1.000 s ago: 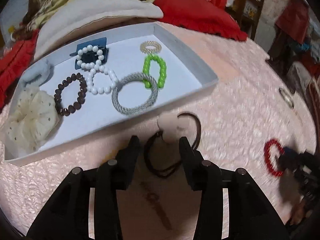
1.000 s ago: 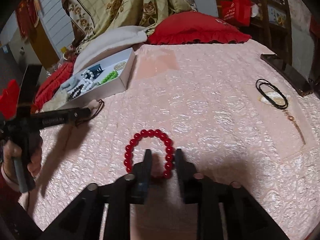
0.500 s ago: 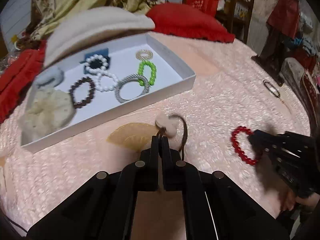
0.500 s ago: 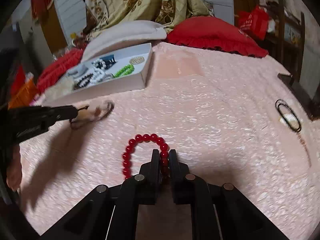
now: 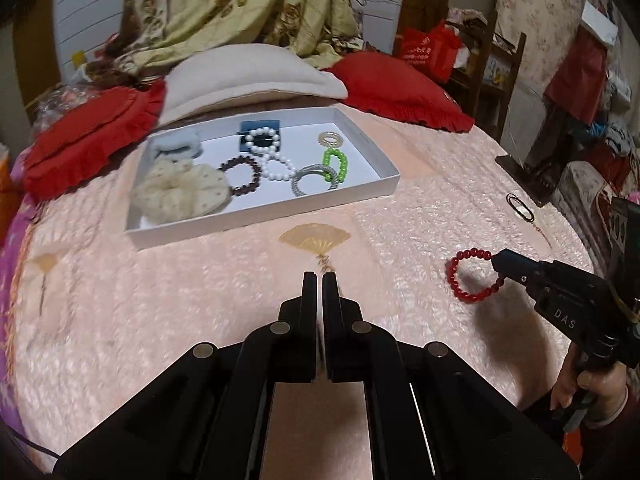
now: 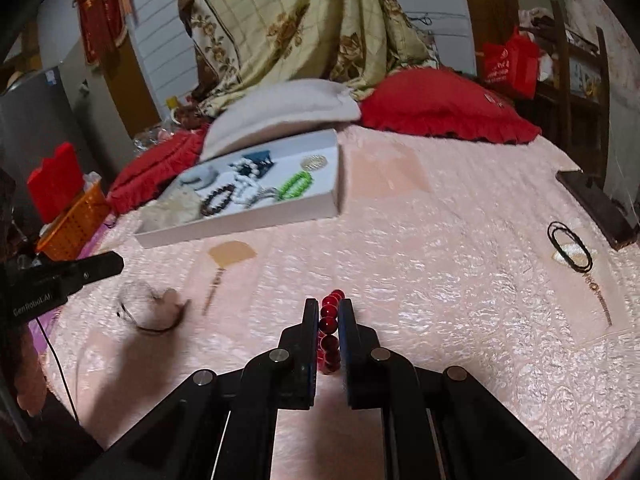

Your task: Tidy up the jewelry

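My left gripper (image 5: 320,277) is shut, its fingers pressed together above the pink bedspread. No hair tie shows past the tips in the left wrist view. In the right wrist view a blurred dark hair tie with a beige ornament (image 6: 154,308) dangles just under the left gripper (image 6: 118,263). My right gripper (image 6: 329,305) is shut on a red bead bracelet (image 6: 329,322). That bracelet (image 5: 472,276) hangs off the right gripper (image 5: 503,262) above the bed. The white box (image 5: 264,218) farther back holds several bracelets and scrunchies.
Black hair ties (image 6: 570,246) and a thin chain (image 6: 598,296) lie on the bedspread at the right, near a dark board (image 6: 596,204). Red pillows (image 5: 404,88) and a white pillow (image 5: 248,76) lie behind the box. An orange basket (image 6: 76,224) stands off the left edge.
Both grippers went from open to shut, the left on the hair tie and the right on the red bracelet. Both then rose and drew back, lifting their pieces off the bedspread.
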`<state>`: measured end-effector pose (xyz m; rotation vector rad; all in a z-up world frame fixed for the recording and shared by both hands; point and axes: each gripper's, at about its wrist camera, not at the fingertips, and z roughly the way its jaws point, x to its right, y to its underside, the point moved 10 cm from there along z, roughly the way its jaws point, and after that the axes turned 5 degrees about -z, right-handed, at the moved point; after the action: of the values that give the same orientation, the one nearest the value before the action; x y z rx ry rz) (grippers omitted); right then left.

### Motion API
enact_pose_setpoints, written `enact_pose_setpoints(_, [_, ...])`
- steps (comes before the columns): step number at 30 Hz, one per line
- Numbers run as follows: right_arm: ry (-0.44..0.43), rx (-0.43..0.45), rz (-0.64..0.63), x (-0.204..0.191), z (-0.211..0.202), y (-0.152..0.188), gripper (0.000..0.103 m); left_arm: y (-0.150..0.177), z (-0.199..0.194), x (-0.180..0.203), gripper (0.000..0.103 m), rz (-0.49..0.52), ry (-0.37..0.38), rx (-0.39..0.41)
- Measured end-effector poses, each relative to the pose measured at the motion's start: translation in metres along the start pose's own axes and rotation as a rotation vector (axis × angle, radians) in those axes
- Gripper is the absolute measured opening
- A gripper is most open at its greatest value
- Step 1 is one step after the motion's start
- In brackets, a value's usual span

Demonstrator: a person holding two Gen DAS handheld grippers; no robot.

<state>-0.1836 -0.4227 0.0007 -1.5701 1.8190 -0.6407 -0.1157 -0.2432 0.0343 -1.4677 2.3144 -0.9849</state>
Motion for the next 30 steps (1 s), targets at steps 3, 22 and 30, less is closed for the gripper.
enact_pose_setpoints(3, [-0.014, 0.019, -0.014, -0.015, -0.013, -0.001, 0.009, 0.006, -0.020, -0.002, 0.001, -0.007, -0.026, 0.017])
enact_pose_setpoints(22, [-0.106, 0.088, -0.159, -0.109, -0.074, -0.003, 0.009, 0.033, -0.101, -0.025, 0.001, -0.011, -0.263, 0.133])
enact_pose_setpoints(30, [-0.123, 0.094, -0.182, -0.122, -0.085, -0.003, 0.009, 0.037, -0.115, -0.036, 0.001, -0.028, -0.325, 0.147])
